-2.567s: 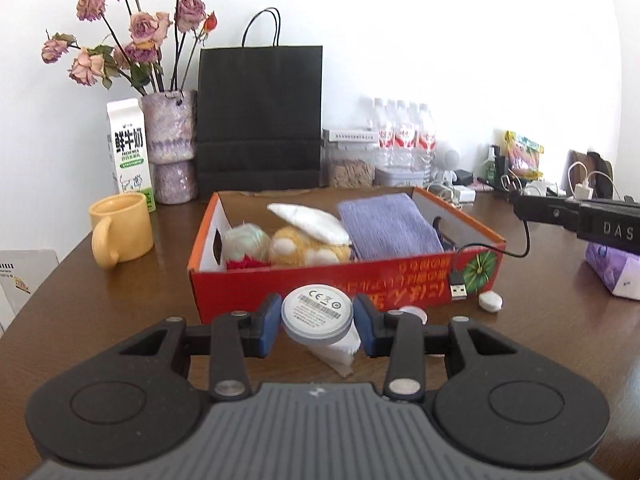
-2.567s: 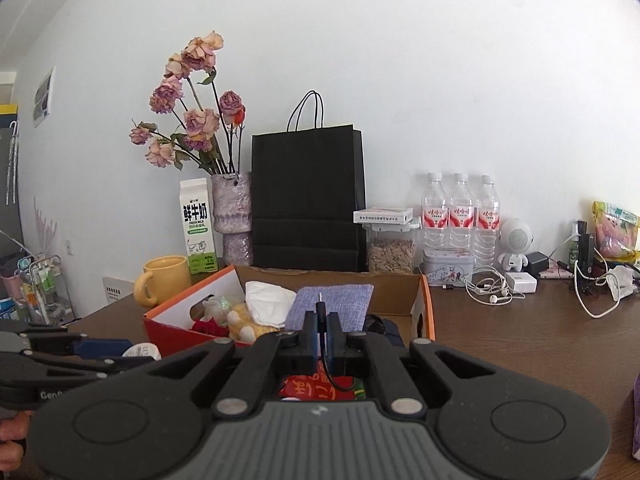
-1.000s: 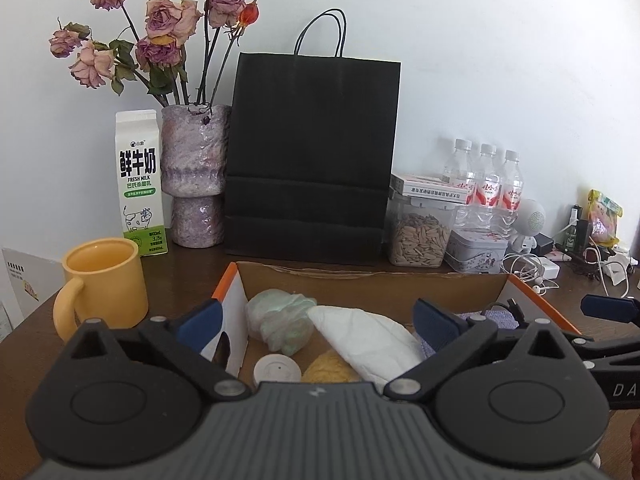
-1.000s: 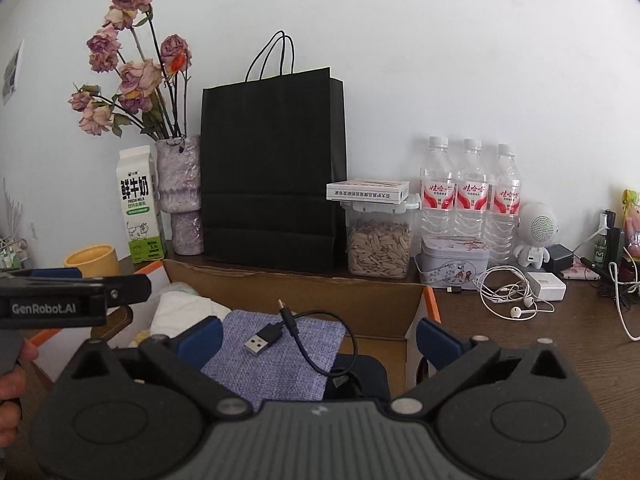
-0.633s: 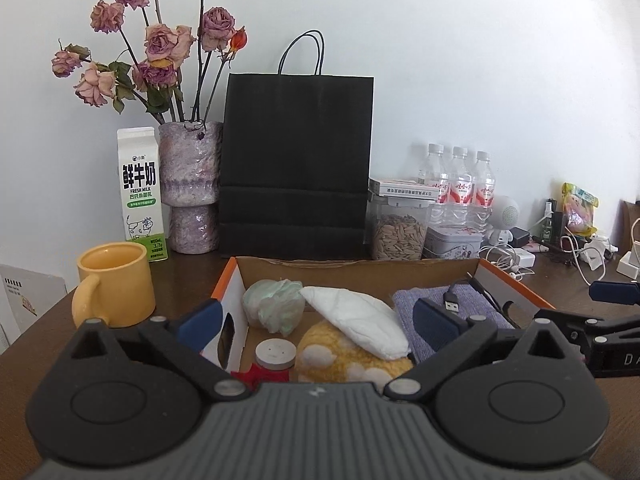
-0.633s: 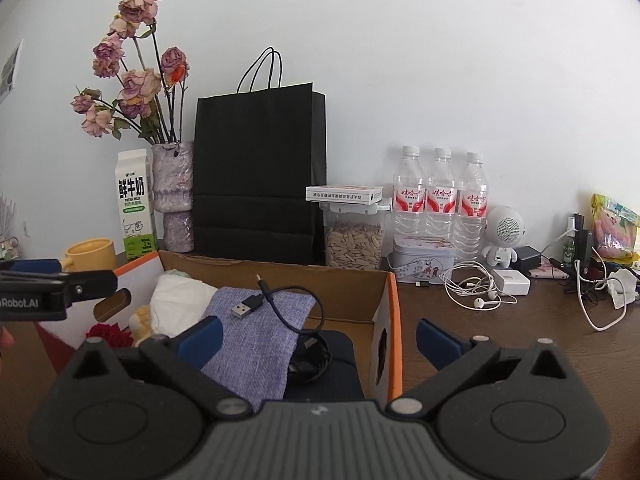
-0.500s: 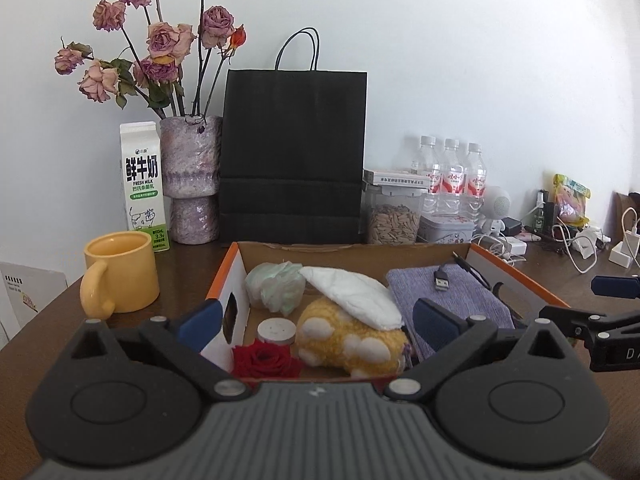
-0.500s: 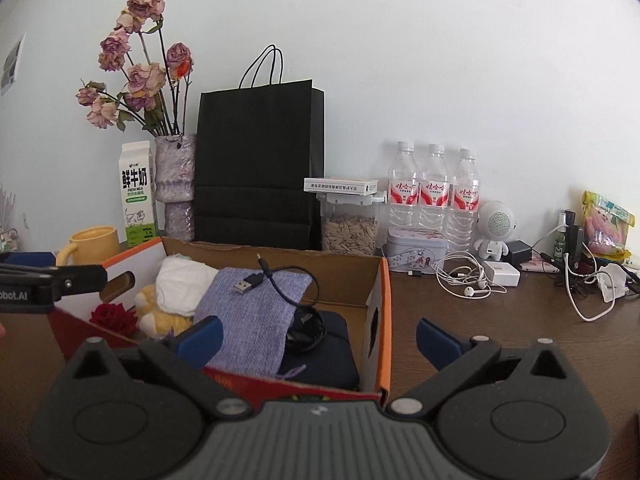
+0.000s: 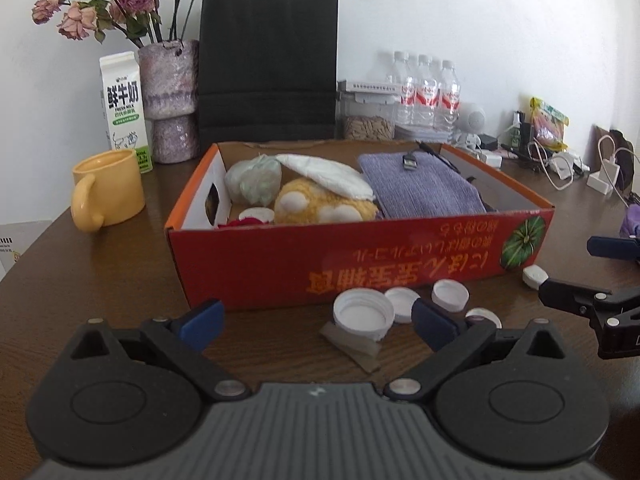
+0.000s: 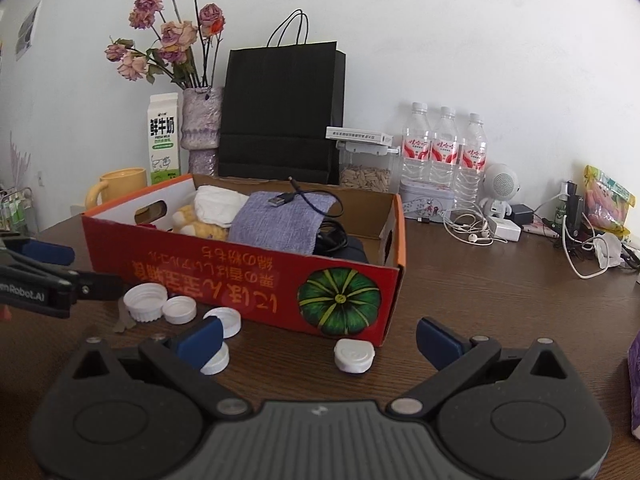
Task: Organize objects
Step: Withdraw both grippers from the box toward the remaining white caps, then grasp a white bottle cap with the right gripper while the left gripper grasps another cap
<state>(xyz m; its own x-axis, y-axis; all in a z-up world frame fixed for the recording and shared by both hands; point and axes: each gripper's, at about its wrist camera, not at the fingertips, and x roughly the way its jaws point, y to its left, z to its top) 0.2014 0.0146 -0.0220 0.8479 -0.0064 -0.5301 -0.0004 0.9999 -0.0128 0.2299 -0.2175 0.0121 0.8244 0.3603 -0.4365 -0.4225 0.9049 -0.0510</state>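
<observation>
A red cardboard box stands on the brown table and also shows in the right wrist view. It holds a yellow plush toy, a white cloth, a purple cloth, a black USB cable and a white round puck. Several white caps lie on the table in front of the box; they also show in the right wrist view. A white rounded cap lies by the box corner. My left gripper is open and empty before the caps. My right gripper is open and empty just before the rounded cap.
A yellow mug, milk carton, vase of dried roses and black paper bag stand behind the box. Water bottles, a seed jar, chargers and cables crowd the back right.
Both grippers let go of the puck and the cable inside the box, then pulled back and lowered to the table in front of it, jaws staying open.
</observation>
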